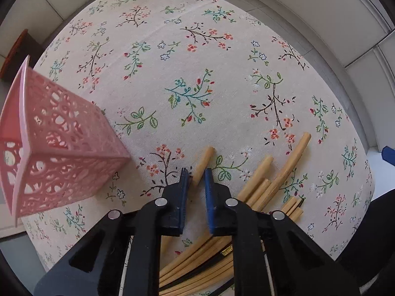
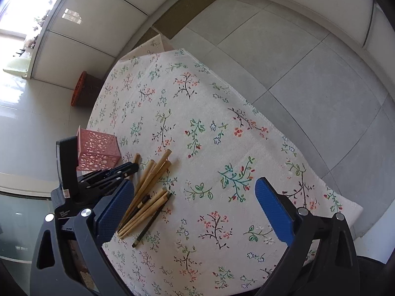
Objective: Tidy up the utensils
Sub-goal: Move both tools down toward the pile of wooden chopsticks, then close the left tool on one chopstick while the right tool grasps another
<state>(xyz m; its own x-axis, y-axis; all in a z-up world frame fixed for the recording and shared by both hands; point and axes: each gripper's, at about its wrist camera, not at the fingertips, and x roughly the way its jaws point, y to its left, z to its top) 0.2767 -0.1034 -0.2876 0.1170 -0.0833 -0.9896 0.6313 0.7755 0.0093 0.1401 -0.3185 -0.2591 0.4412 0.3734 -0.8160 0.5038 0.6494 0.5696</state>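
A pink lattice utensil holder (image 1: 61, 148) stands upright on the floral tablecloth, left of my left gripper (image 1: 196, 172). That gripper points down and is shut on one bamboo chopstick (image 1: 205, 160), whose end sticks out past the blue pads. More bamboo chopsticks (image 1: 271, 180) lie in a loose pile just to its right. In the right wrist view the same pile (image 2: 148, 190) lies beside the pink holder (image 2: 97, 150), with a dark chopstick (image 2: 150, 222) at its near edge. My right gripper (image 2: 195, 181) hovers above the cloth, open wide and holding nothing.
The floral cloth covers the table (image 2: 222, 148), whose edges drop off to a grey tiled floor (image 2: 296, 74) on the right. A dark basket with an orange rim (image 2: 81, 91) sits on the floor beyond the table's far left corner.
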